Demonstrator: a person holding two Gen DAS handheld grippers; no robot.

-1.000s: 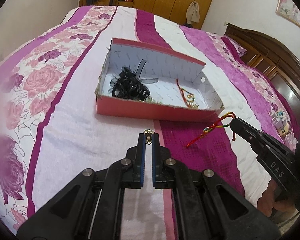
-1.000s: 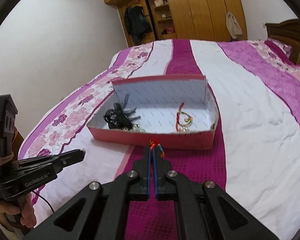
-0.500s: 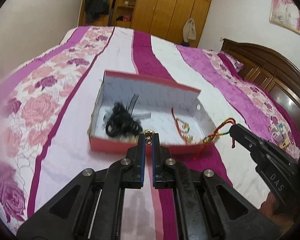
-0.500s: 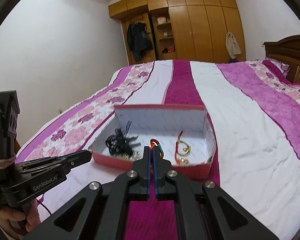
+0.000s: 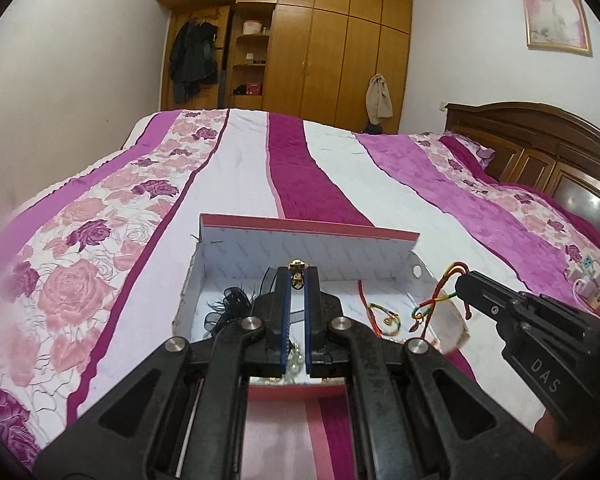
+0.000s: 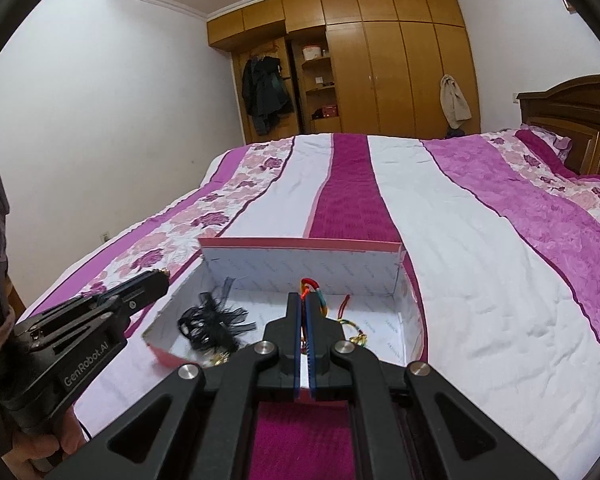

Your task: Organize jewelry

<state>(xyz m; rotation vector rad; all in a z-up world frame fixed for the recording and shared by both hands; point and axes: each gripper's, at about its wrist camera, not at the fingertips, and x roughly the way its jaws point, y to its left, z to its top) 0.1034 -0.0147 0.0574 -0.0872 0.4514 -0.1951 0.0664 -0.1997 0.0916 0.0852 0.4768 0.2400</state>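
Both grippers are hanging over the pink box (image 5: 300,230) on the bed (image 5: 340,160), each with something pinched at its tips. The left gripper (image 5: 297,276) is closed almost fully on a small gold clasp piece (image 5: 298,269), and what trails from it I cannot tell. The right gripper (image 6: 305,300) is closed tight on a multicoloured cord bracelet (image 5: 440,298), holding it by its looped end.

That bracelet is hanging from the tips, its long axis running down and back toward the holder, its tail dangling just over the box wall nearest the right gripper. If the gripper is opening from here, the tail could be landing on the rim and sliding outside onto the bed.

Below and beyond the tips, another red cord bracelet with gold beads (image 5: 384,316) is already lying on the box floor; the dropped one could be tangling with it. Under the left gripper, the black lace hair bow (image 6: 214,322) is sitting close, and the small gold piece could be snagging in that netting or getting lost beneath it.
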